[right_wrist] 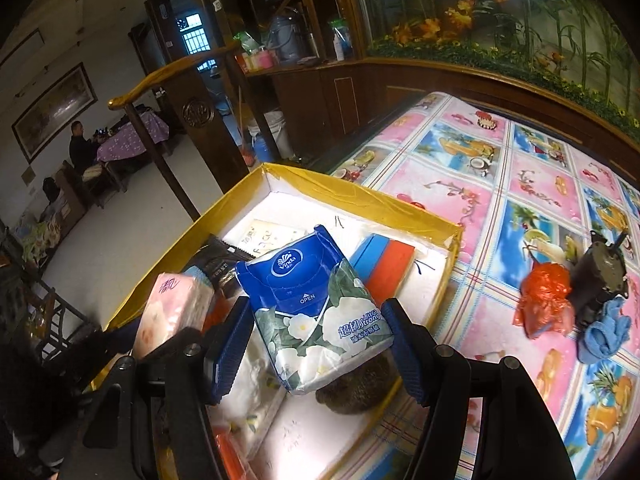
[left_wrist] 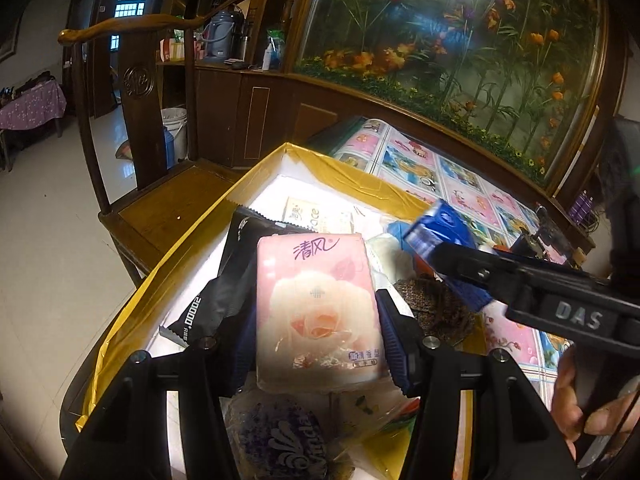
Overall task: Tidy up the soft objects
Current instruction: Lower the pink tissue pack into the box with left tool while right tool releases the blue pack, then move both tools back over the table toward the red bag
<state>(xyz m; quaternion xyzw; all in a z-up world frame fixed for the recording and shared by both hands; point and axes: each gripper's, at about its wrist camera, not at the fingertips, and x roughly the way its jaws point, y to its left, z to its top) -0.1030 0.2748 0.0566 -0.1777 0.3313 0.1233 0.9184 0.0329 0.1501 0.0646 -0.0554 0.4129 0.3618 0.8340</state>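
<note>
My left gripper (left_wrist: 318, 336) is shut on a pink rose-print tissue pack (left_wrist: 316, 312) and holds it above the gold-edged white box (left_wrist: 200, 240). My right gripper (right_wrist: 316, 340) is shut on a blue Vinda tissue pack (right_wrist: 316, 312), also over the box (right_wrist: 360, 192). The blue pack (left_wrist: 440, 240) and right gripper show at the right of the left wrist view. The pink pack (right_wrist: 176, 308) shows at the left of the right wrist view. In the box lie a black pouch (left_wrist: 224, 292), a purple Vinda pack (left_wrist: 280, 440), a brown scrubby pad (left_wrist: 436, 300) and a red-and-blue pack (right_wrist: 388, 264).
The box sits on a table with a pink and blue fruit-print cloth (right_wrist: 500, 208). A red plastic bag (right_wrist: 544, 304), a blue cloth (right_wrist: 604, 332) and a dark motor-like object (right_wrist: 596, 276) lie at the right. A wooden chair (left_wrist: 160, 208) stands left of the table.
</note>
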